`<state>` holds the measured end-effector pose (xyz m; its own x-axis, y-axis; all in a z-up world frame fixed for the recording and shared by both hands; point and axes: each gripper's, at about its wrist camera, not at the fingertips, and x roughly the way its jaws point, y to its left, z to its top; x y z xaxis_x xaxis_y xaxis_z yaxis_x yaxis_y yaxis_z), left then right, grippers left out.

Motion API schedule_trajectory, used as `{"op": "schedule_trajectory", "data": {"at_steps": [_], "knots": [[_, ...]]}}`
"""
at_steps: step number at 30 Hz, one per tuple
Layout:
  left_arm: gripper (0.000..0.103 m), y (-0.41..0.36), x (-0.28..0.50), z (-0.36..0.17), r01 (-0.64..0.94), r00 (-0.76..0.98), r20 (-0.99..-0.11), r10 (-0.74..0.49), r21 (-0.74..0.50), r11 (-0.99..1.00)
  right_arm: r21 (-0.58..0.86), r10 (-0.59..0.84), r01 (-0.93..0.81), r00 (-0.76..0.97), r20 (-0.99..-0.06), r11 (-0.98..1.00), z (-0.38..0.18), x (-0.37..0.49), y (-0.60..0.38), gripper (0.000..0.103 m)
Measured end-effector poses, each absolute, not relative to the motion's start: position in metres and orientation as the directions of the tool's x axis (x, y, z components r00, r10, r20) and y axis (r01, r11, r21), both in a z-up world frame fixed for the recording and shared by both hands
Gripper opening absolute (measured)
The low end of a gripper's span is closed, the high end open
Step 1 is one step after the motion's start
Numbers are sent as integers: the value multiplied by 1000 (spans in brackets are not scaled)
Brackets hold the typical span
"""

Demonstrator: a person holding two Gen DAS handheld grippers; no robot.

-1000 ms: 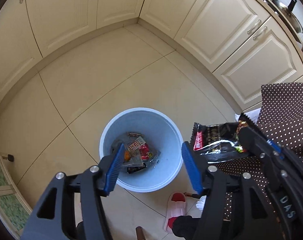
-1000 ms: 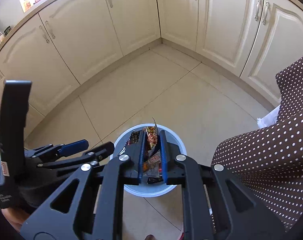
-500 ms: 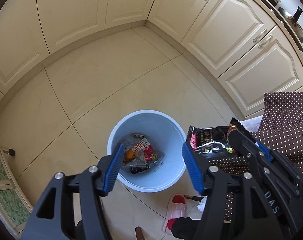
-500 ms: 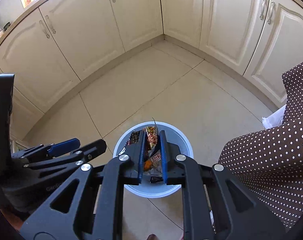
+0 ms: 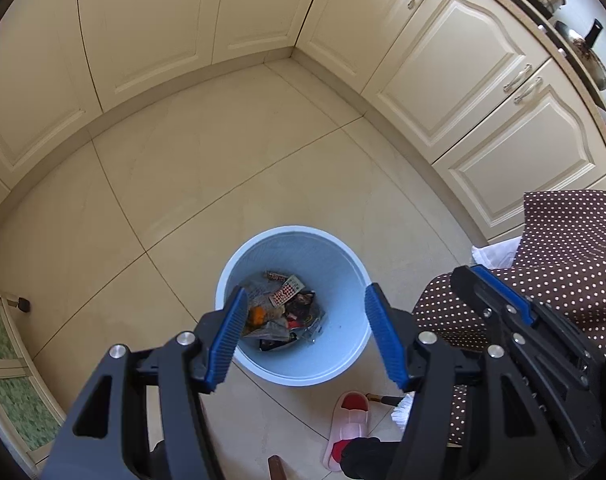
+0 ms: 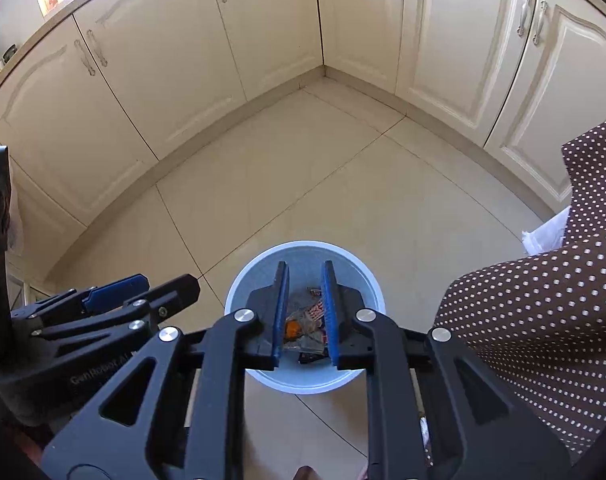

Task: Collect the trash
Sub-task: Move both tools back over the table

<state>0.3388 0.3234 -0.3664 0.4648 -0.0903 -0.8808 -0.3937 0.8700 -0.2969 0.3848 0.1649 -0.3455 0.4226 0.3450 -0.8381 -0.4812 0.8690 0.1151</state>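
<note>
A light blue round bin (image 5: 335, 280) stands on the tiled floor and holds several crumpled wrappers (image 5: 283, 312); it also shows in the right wrist view (image 6: 351, 268). My left gripper (image 5: 305, 334) is open and empty, held above the bin's near rim. My right gripper (image 6: 305, 312) is open a little and empty, right above the bin's opening. In the left wrist view the right gripper (image 5: 499, 300) shows at the right with no wrapper in it.
Cream kitchen cabinets (image 5: 443, 60) wrap the corner behind the bin. A brown polka-dot cloth (image 6: 543, 320) hangs at the right. A red and white slipper (image 5: 349, 428) lies on the floor near the bin. A green glass door (image 5: 7, 380) is at the left.
My right gripper has opened and let go of the black and red snack wrapper, which dropped into the bin. Both grippers have shifted slightly over the bin.
</note>
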Motion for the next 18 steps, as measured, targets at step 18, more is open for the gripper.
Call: {"op": "schedule_trajectory", "data": {"at_steps": [18], "knots": [[61,169,297,-186,-40,680,-715,-163,-258,965,14,289,-359,728,-622,933,-162,304,1,49]]}}
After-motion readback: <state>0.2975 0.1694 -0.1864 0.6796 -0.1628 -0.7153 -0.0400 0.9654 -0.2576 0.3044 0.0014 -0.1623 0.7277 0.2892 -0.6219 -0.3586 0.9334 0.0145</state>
